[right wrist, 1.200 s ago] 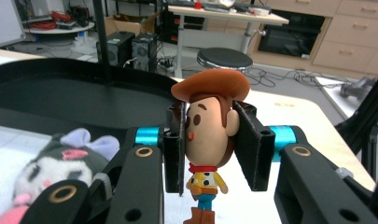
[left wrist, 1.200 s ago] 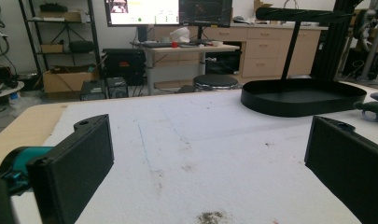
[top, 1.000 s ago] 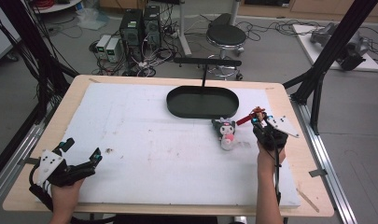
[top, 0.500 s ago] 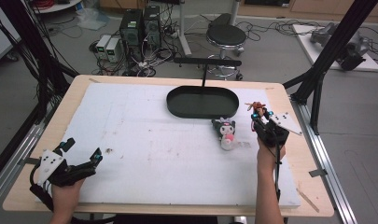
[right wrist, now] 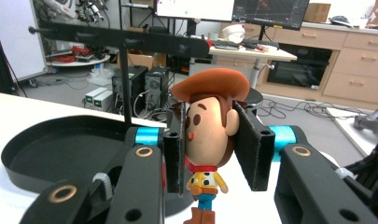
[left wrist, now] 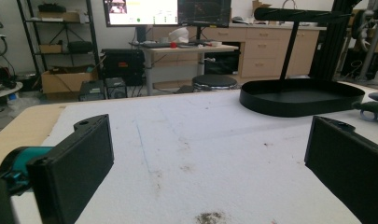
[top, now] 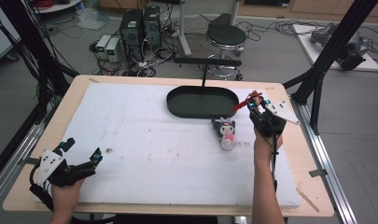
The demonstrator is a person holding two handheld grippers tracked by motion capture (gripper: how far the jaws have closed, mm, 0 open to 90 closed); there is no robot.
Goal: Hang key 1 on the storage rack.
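Observation:
My right gripper (top: 257,103) is shut on a small cowboy figure (right wrist: 210,135) with a brown hat, its pads pressing the sides of the head. It hangs above the white board just right of the black oval tray (top: 203,101). In the right gripper view the tray (right wrist: 51,154) lies to the left, behind the figure. A black-and-pink plush doll (top: 225,132) lies on the board beside my right hand. My left gripper (top: 79,151) rests open at the near left corner, and nothing is between its black pads (left wrist: 79,158).
A black T-shaped stand (top: 206,63) rises from the tray's far edge. The white foam board (top: 140,149) covers most of the wooden table. A stool, computers and cables sit on the floor beyond the table. Black frame legs stand at both sides.
My right gripper has lifted the cowboy figure a little higher and slightly farther from me. The left gripper and the plush doll have stayed put.

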